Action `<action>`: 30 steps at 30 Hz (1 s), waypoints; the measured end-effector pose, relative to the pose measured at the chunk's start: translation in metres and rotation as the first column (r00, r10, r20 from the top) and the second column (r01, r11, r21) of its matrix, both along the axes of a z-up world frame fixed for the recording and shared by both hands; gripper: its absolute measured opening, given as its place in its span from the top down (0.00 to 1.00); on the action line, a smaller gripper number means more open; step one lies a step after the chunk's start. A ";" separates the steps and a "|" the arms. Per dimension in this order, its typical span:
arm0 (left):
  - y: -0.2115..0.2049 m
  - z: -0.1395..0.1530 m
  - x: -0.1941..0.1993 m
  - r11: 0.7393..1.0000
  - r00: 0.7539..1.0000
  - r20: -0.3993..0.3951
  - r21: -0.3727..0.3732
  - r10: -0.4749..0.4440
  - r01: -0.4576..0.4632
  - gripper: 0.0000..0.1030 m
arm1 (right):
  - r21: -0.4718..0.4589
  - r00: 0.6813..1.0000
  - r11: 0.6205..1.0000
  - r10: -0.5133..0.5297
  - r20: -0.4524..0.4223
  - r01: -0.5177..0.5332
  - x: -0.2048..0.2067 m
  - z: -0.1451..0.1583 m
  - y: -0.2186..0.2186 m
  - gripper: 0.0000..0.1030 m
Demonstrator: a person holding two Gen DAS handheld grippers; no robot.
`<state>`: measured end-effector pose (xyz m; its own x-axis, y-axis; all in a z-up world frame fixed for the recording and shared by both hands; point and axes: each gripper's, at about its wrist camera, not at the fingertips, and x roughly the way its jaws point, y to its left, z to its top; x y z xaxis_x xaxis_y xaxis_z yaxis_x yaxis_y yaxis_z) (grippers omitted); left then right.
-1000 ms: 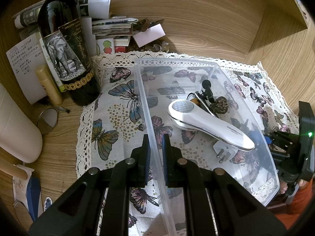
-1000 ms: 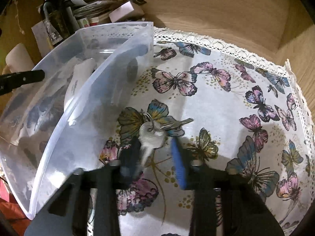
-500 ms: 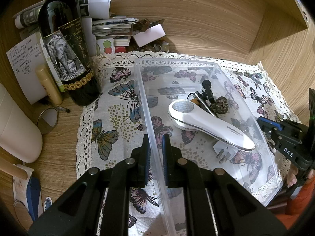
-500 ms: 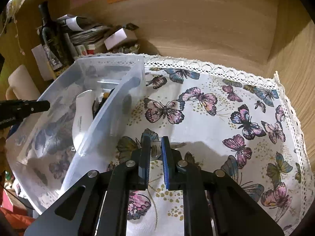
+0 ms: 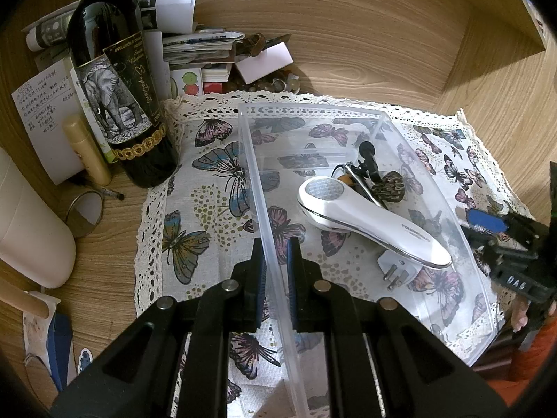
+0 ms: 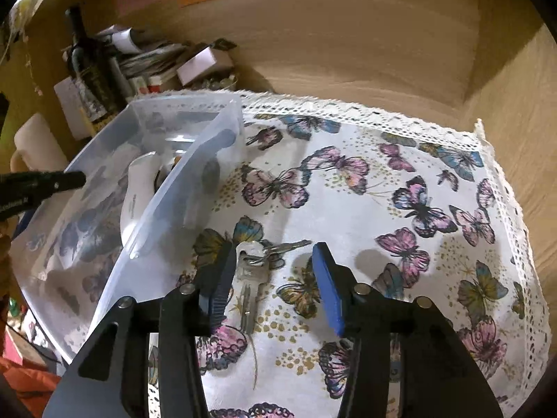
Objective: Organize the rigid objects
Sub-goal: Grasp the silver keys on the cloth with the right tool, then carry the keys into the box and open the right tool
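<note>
While the left gripper (image 5: 276, 271) pinches the near long wall of the clear plastic bin (image 5: 431, 174), its fingers drawn narrow with one pad outside and one inside the wall, the right gripper (image 6: 275, 278) sits low over the butterfly cloth (image 6: 400, 174) with its fingers spread wide. Between those blue pads lies a bunch of keys (image 6: 252, 271), flat on the cloth just beside the bin's outer wall; the largest key points back toward the gripper, and neither pad touches it.

Inside the bin rests a white handheld device (image 5: 369, 223) with a round mesh head, lying at a slant across the bottom. A white plug (image 5: 395, 270) lies under its narrow end, and a small dark tangle of items (image 5: 376, 181) sits just behind its head. In the left wrist view the right gripper shows at the far right edge, beyond the bin's other long wall.

Left of the bin, at the cloth's edge on the wooden table (image 5: 104, 261), stands a dark wine bottle (image 5: 118, 104) with an elephant label, with stacked papers (image 5: 195, 45) behind it.
</note>
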<state>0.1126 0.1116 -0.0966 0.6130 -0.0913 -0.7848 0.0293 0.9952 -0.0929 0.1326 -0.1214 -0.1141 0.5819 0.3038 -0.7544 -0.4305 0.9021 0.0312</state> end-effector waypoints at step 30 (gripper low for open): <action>0.003 -0.001 0.000 1.000 1.000 0.001 -0.002 0.000 0.000 0.91 | 0.075 0.970 0.996 0.024 0.242 -0.043 -0.011 0.067 0.015 0.80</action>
<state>0.1128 0.1147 -0.0980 0.6138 -0.0932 -0.7840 0.0297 0.9950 -0.0950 0.1216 -0.1065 -0.0475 0.7316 0.3792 -0.5665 -0.4637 0.8859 -0.0059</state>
